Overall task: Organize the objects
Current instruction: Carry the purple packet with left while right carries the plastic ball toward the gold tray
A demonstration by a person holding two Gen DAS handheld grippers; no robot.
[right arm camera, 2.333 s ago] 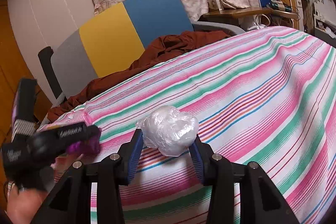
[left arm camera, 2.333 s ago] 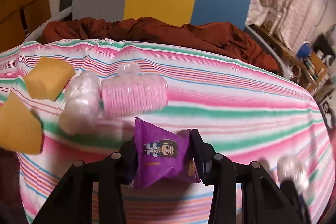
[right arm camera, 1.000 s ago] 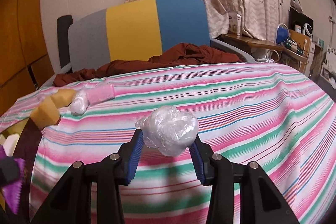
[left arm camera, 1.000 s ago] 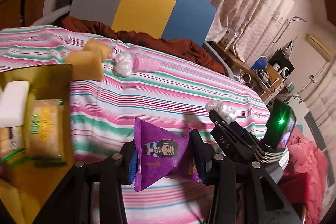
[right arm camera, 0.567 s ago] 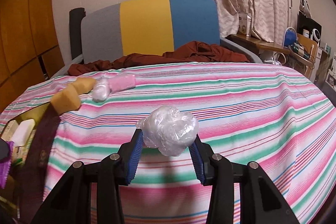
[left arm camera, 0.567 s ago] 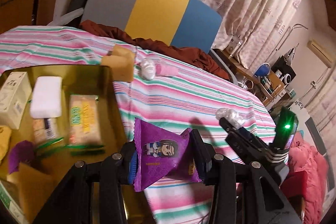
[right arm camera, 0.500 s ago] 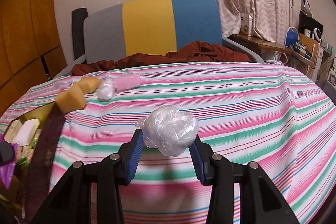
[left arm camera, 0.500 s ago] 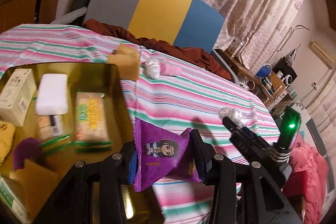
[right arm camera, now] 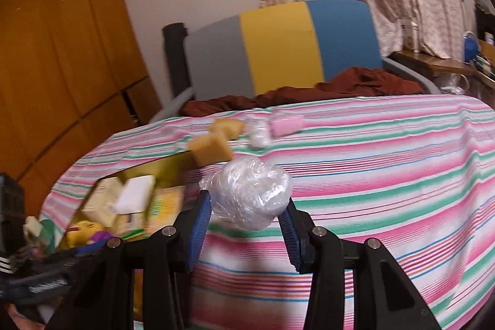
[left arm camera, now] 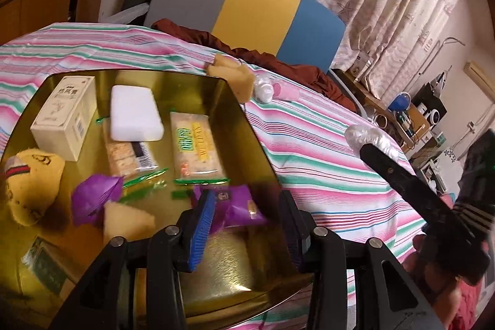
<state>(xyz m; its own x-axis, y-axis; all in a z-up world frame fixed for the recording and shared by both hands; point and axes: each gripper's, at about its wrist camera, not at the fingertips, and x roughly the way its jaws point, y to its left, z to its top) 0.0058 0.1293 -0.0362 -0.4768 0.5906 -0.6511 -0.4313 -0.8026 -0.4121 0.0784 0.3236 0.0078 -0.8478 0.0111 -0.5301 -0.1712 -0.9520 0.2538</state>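
Our left tongs (left arm camera: 244,221) gape, half hiding purple packet (left arm camera: 235,203) in gold tray (left arm camera: 260,144); right tongs (right arm camera: 246,225) grip plastic ball (right arm camera: 250,190).

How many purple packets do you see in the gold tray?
2: one purple packet below the open left gripper, another left of it, beside the yellow plush. More may be hidden.

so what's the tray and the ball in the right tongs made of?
Tray: looks like metal with a glossy gold finish; it mirrors the packets lying in it. Could be coated tin.
Ball in the right tongs: crumpled clear plastic film, by its translucent, creased, glinting surface.
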